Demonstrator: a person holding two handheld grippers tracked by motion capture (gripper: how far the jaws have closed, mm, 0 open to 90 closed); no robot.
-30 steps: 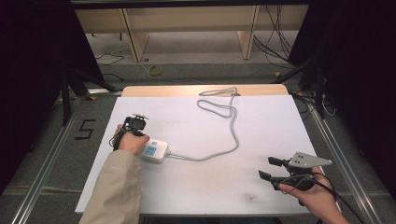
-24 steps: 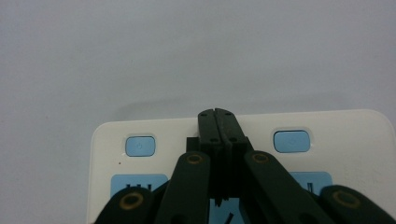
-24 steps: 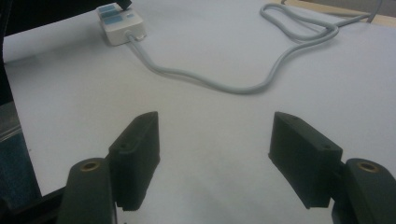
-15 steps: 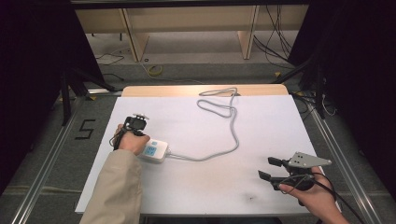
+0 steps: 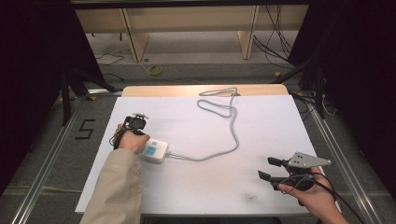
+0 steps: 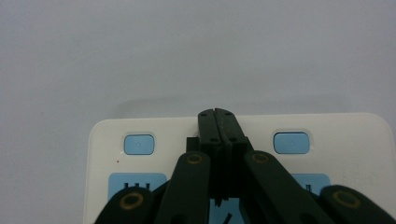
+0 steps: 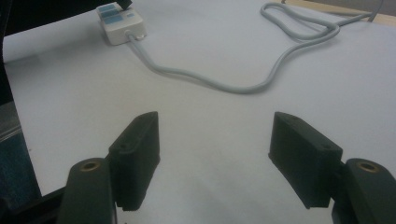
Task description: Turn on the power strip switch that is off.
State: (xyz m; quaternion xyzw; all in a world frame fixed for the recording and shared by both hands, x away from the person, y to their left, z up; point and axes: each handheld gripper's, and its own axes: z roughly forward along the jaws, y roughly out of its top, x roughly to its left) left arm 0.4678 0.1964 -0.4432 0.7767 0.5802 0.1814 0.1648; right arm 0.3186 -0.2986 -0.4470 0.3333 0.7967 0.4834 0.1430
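A white power strip (image 5: pixel 156 150) with pale blue buttons lies at the left of the white table (image 5: pixel 280 121). A grey cable (image 5: pixel 231 135) runs from it in loops to the far edge. My left gripper (image 6: pixel 217 116) is shut, jaws pressed together with nothing between them. Its tips are over the strip's top (image 6: pixel 327 126), between two blue buttons (image 6: pixel 138 144); whether they touch it I cannot tell. The left hand (image 5: pixel 133 141) covers the strip's near corner. My right gripper (image 5: pixel 266 168) is open over bare table at the front right, well apart from the strip (image 7: pixel 119 21) and the cable (image 7: pixel 243 86).
A wooden strip (image 5: pixel 187 90) edges the table's far side, with wooden shelving (image 5: pixel 135 42) and loose cables on the floor beyond. Metal rails (image 5: pixel 336 154) flank the table. A "5" (image 5: pixel 85 128) is marked on the floor at the left. A small dark spot (image 5: pixel 252 198) marks the table's front.
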